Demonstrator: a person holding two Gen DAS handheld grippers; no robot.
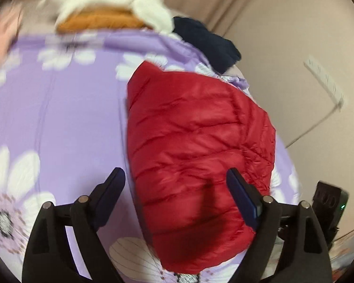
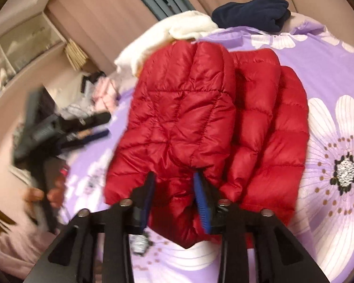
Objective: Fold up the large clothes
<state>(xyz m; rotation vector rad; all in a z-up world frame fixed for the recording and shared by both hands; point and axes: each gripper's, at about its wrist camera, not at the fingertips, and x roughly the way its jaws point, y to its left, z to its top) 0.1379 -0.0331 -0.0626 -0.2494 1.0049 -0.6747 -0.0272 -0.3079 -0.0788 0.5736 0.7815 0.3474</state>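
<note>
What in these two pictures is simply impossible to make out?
- Left wrist view: the white and orange pile is motion-blurred.
- Right wrist view: the shelf's contents are blurred and small.
- Right wrist view: the red jacket hides whether the right gripper pinches one layer or several.

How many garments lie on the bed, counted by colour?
Red: 1, jacket
White: 1, fleece
Navy: 1, garment
Orange: 1, garment
Total: 4

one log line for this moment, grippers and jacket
left gripper: open, above red jacket | right gripper: shut on jacket fold | purple floral bedspread underneath
</note>
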